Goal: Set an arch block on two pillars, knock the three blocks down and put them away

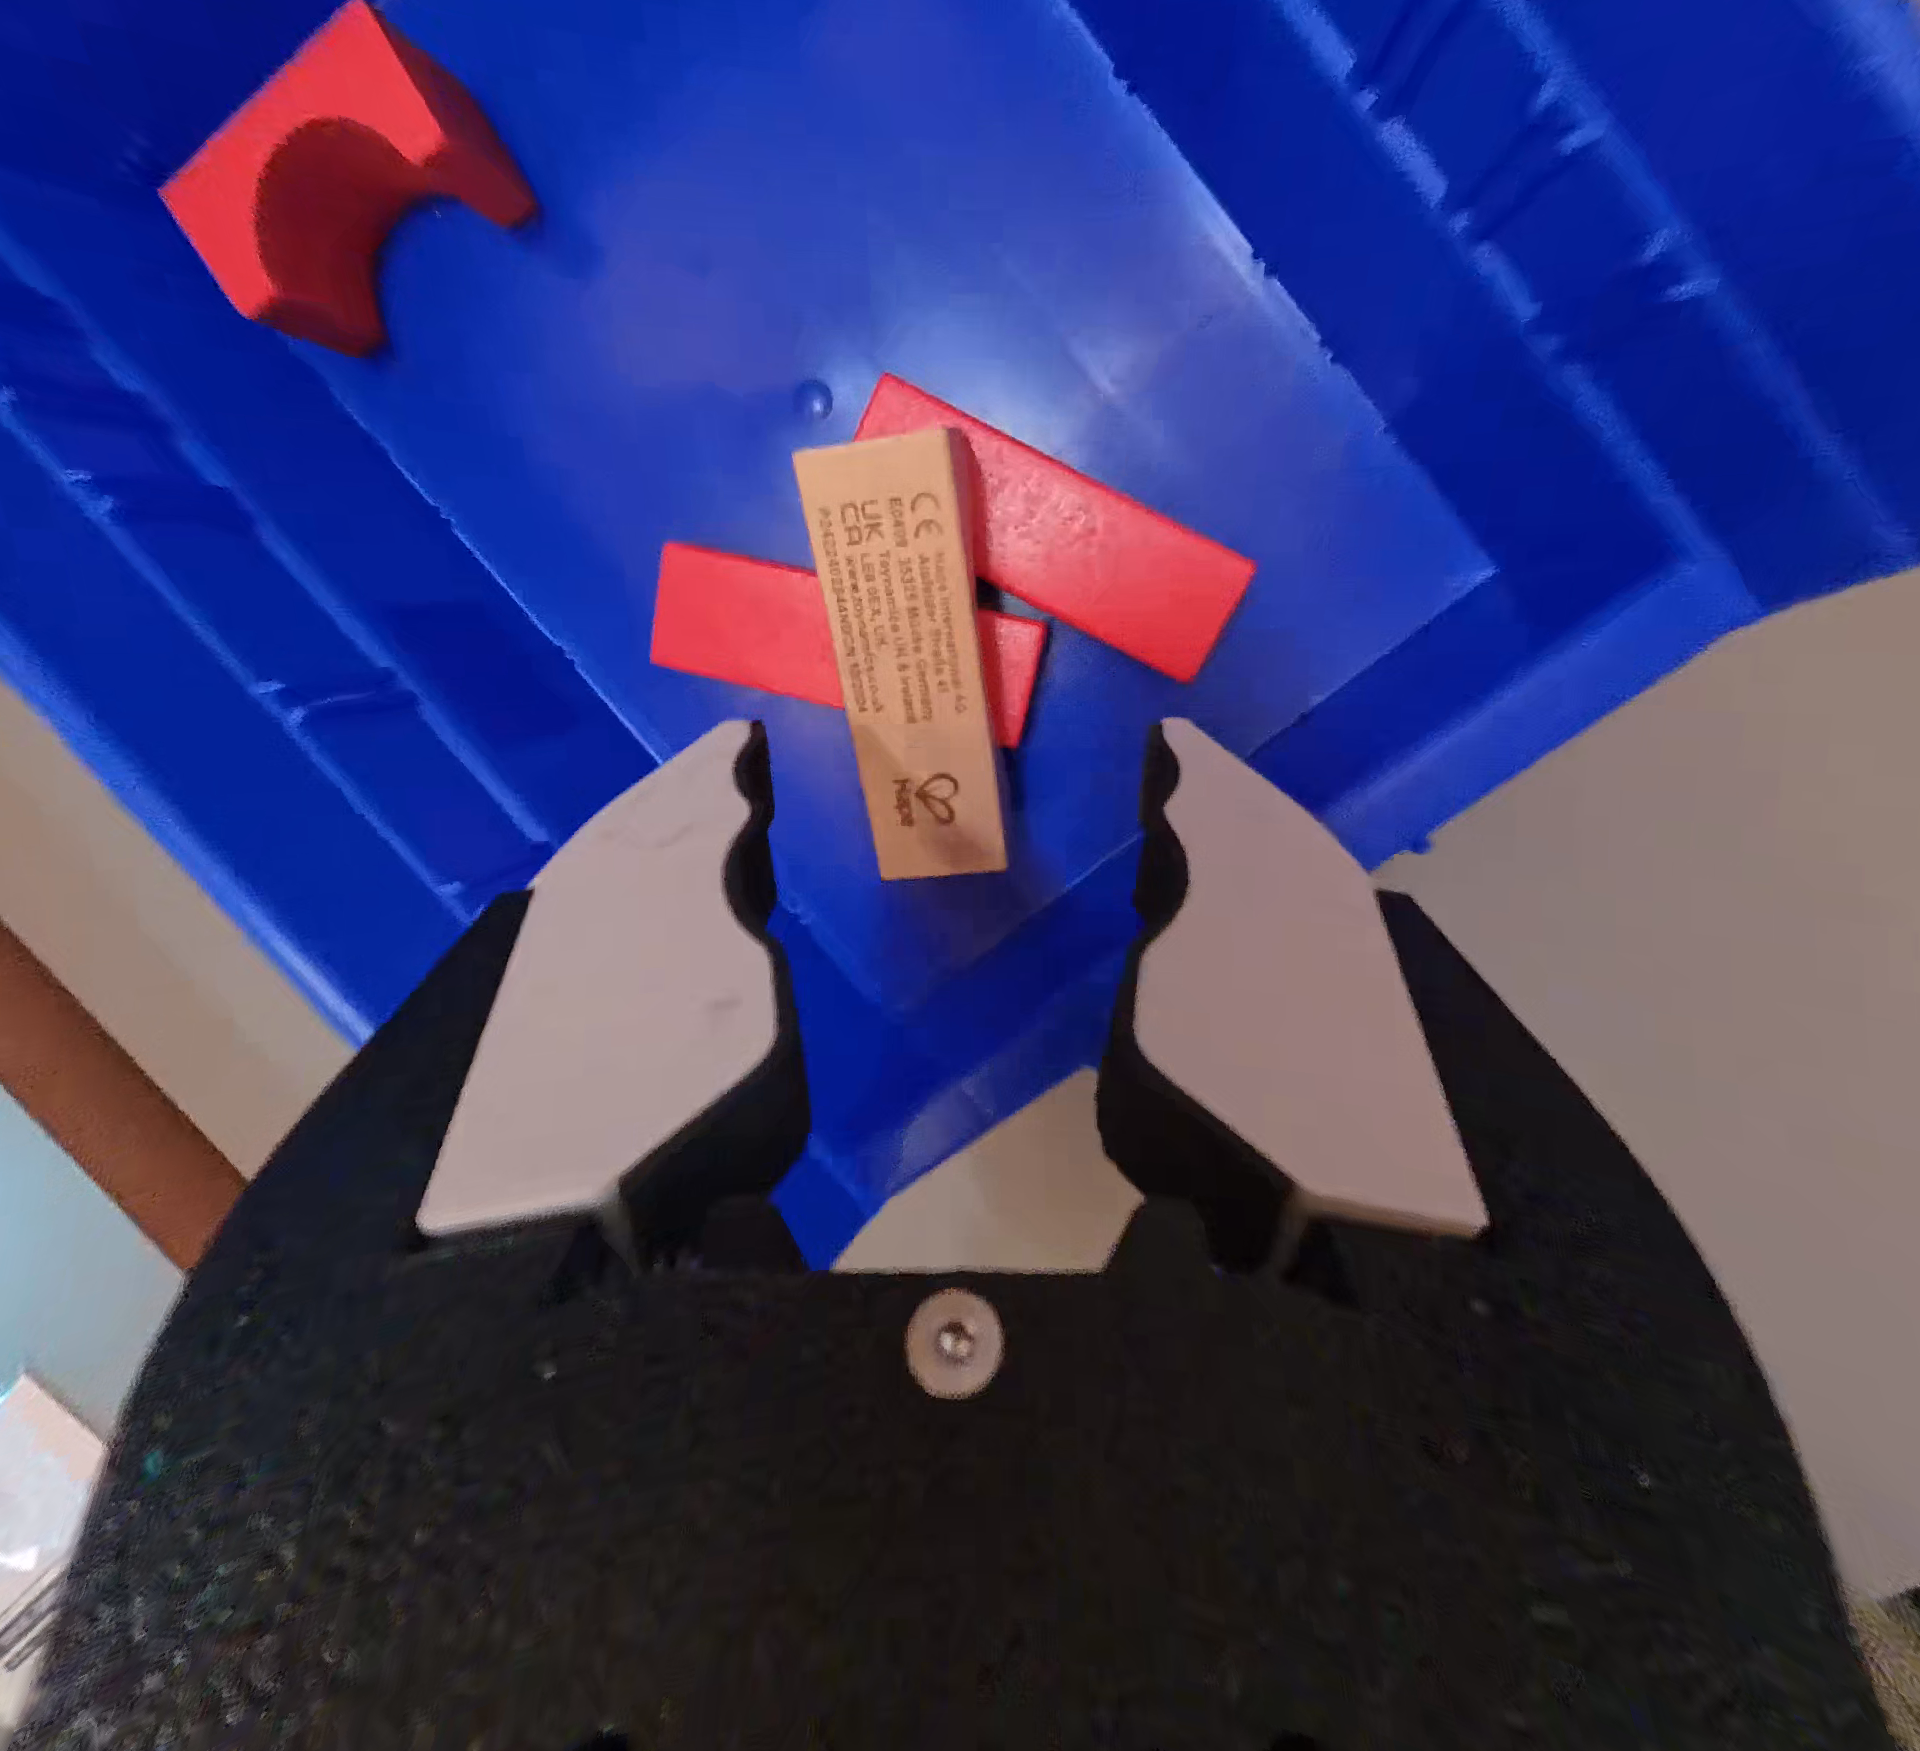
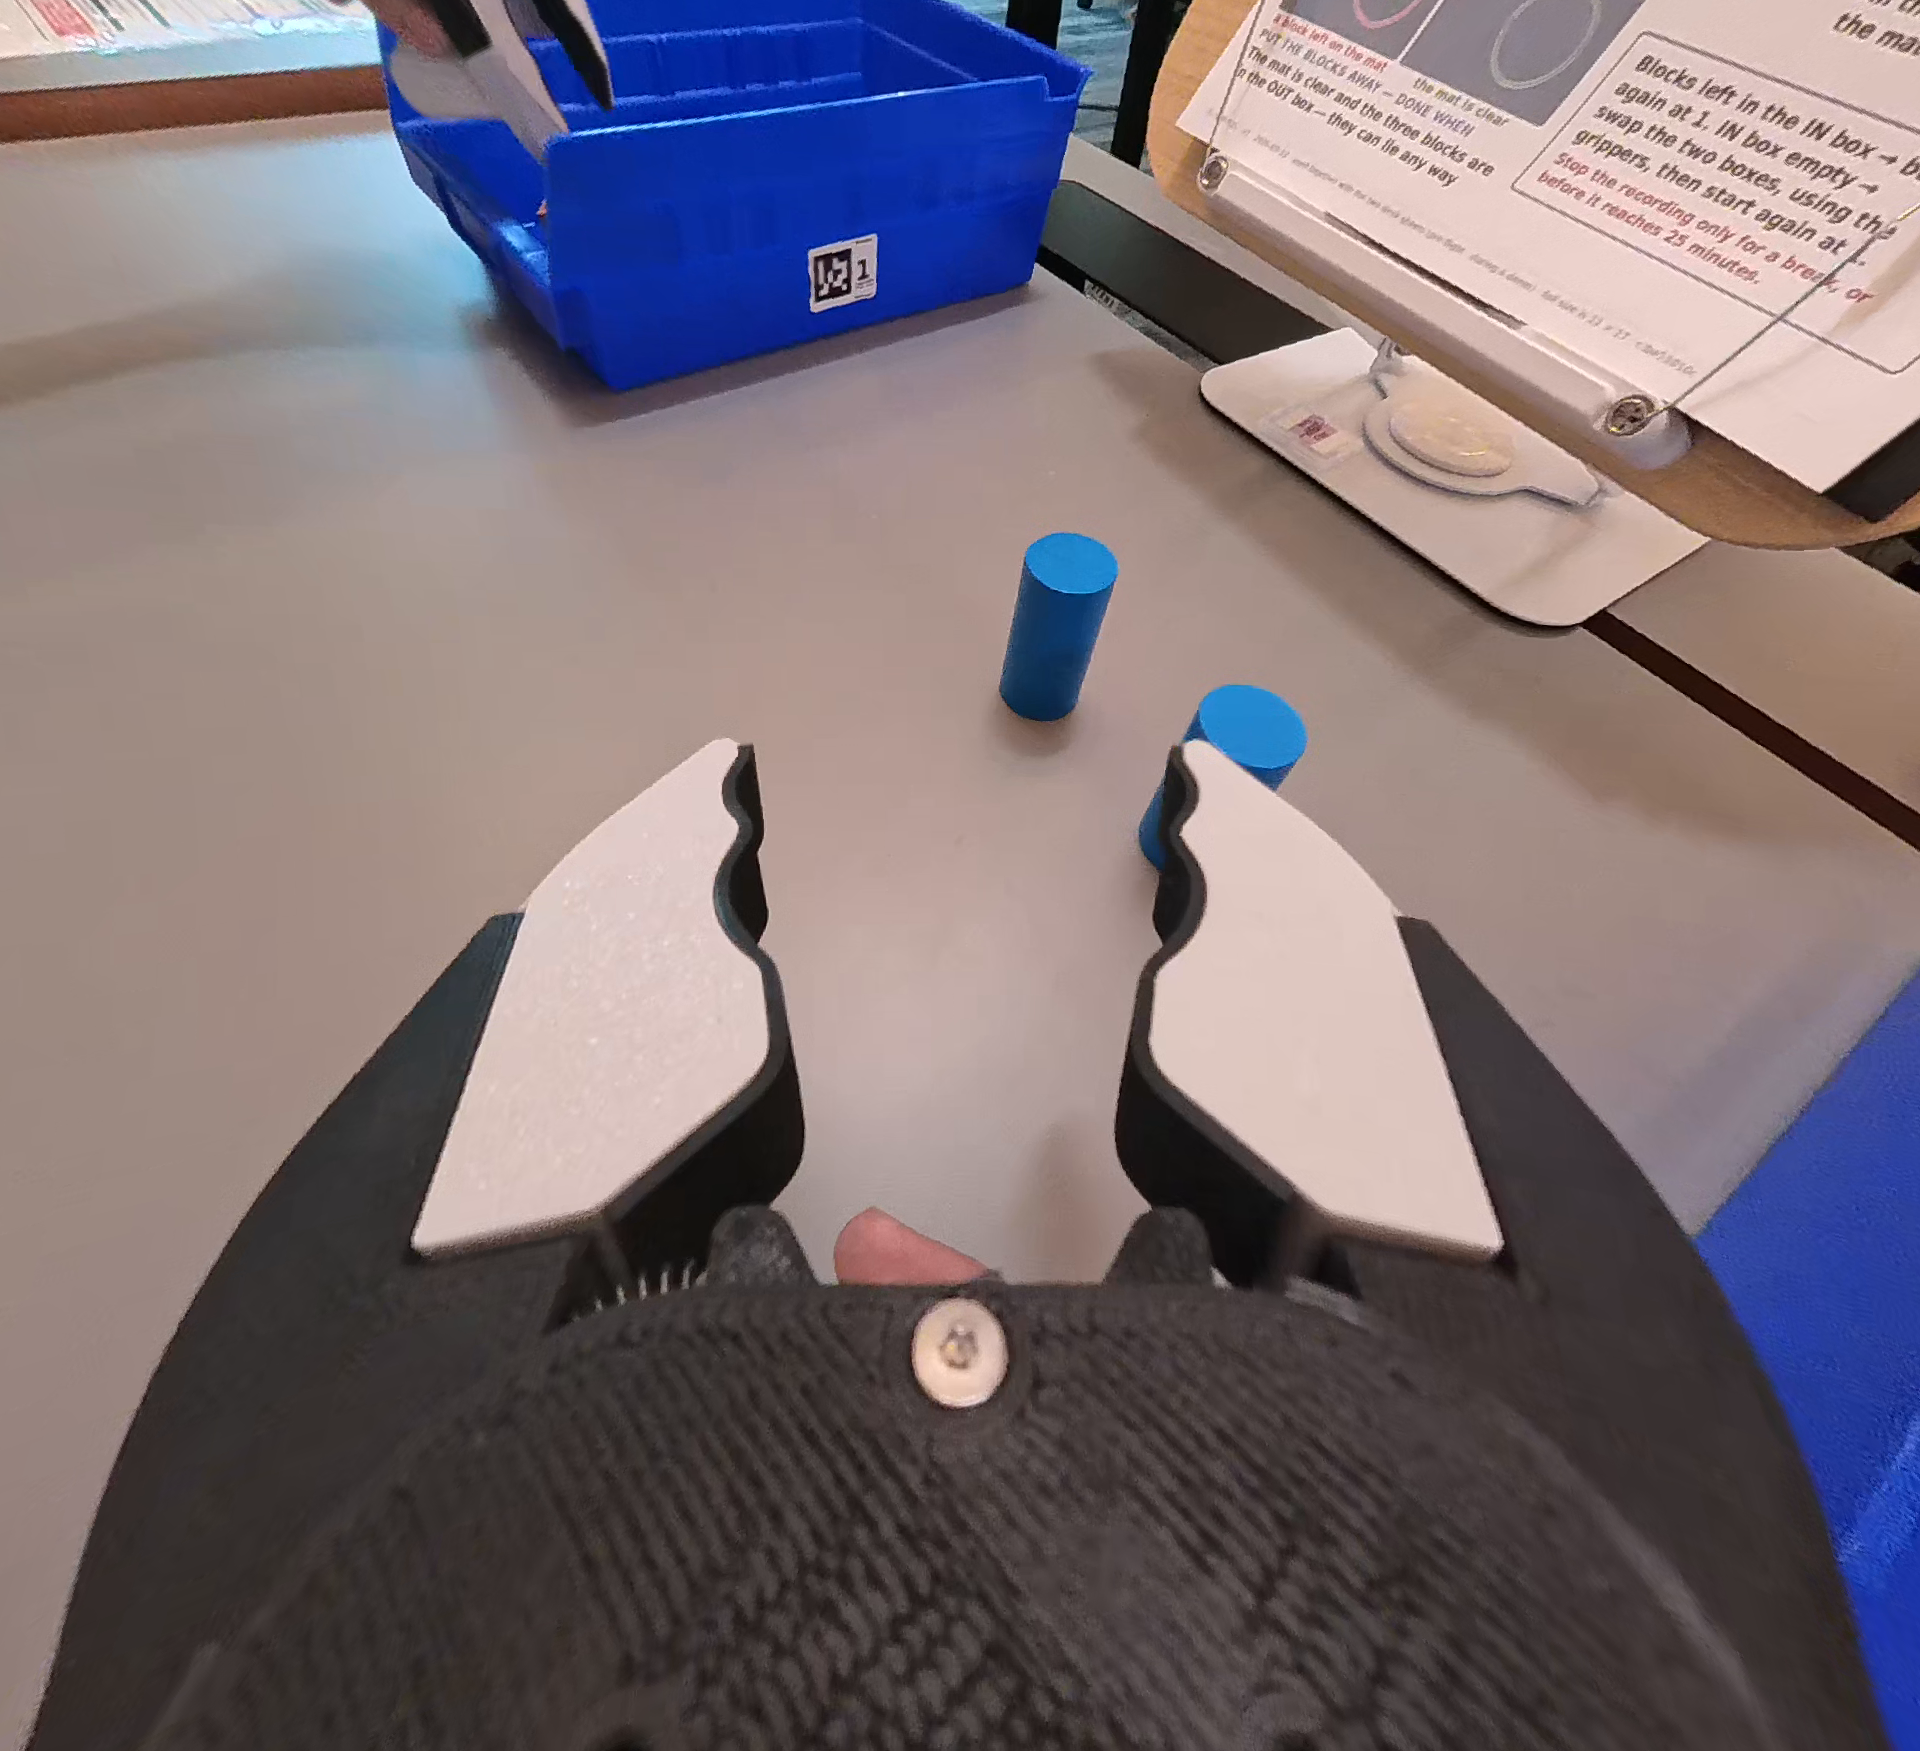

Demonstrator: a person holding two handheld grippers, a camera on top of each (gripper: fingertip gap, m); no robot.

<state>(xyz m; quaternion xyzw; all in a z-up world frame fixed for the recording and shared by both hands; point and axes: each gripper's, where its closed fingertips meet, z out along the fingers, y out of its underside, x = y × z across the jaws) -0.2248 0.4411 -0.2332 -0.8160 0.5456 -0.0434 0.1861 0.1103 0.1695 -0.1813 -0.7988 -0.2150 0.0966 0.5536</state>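
Overhead, the left gripper [image 1: 956, 735] hangs above a blue bin [image 1: 1039, 143], spread wide with nothing between its fingers. Just past its tips lies a plain wooden plank [image 1: 914, 662] with printing on it, resting across two flat red blocks: one [image 1: 748, 626] at its 9 o'clock side, the other [image 1: 1101, 548] at its 2 o'clock. A red block with an arched cut-out [image 1: 332, 174] sits well apart, toward 10 o'clock in the bin.

The right gripper [image 2: 961, 756] is low over the grey bench [image 2: 416, 610], also wide and empty. One blue cylinder [image 2: 1055, 626] stands upright at its 12 o'clock; a second cylinder [image 2: 1247, 735] sits just beside the right finger's tip, partly hidden. Farther off at 11 o'clock is the bin, and at 2 o'clock a stand holding a printed sheet [image 2: 1621, 91].
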